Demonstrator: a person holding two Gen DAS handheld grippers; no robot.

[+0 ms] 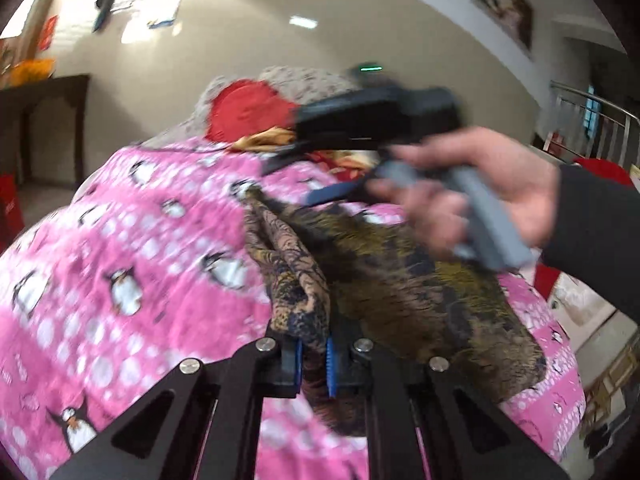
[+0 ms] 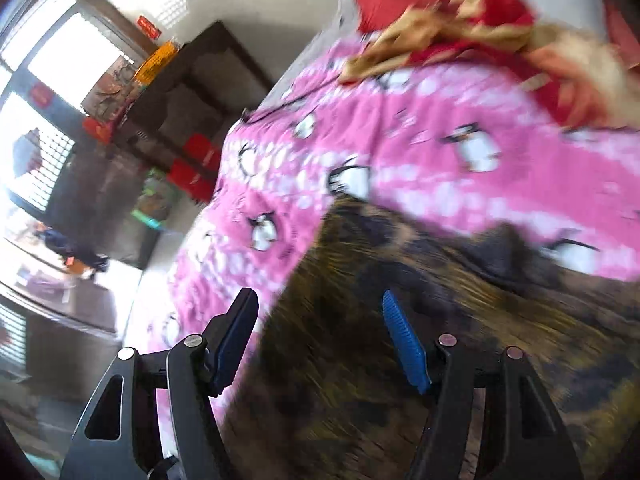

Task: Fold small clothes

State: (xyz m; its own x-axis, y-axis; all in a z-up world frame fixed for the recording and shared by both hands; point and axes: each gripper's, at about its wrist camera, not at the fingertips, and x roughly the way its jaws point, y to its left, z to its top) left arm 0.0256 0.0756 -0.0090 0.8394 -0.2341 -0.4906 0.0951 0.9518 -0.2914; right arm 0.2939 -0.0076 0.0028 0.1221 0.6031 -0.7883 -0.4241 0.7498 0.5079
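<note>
A brown and dark patterned garment [image 1: 420, 292] lies on the pink penguin blanket [image 1: 132, 240]. My left gripper [image 1: 314, 364] is shut on a bunched edge of this garment, which rises from the jaws. My right gripper shows in the left wrist view [image 1: 380, 128], held in a hand above the garment's far end. In the right wrist view my right gripper [image 2: 320, 340] is open, its blue pads [image 2: 404, 344] wide apart just above the same garment [image 2: 400, 380]. The view is blurred by motion.
A pile of red and yellow clothes [image 1: 256, 120] lies at the far end of the blanket, also in the right wrist view [image 2: 448, 12]. A dark wooden cabinet [image 2: 188, 92] and red boxes [image 2: 192, 164] stand beside the bed.
</note>
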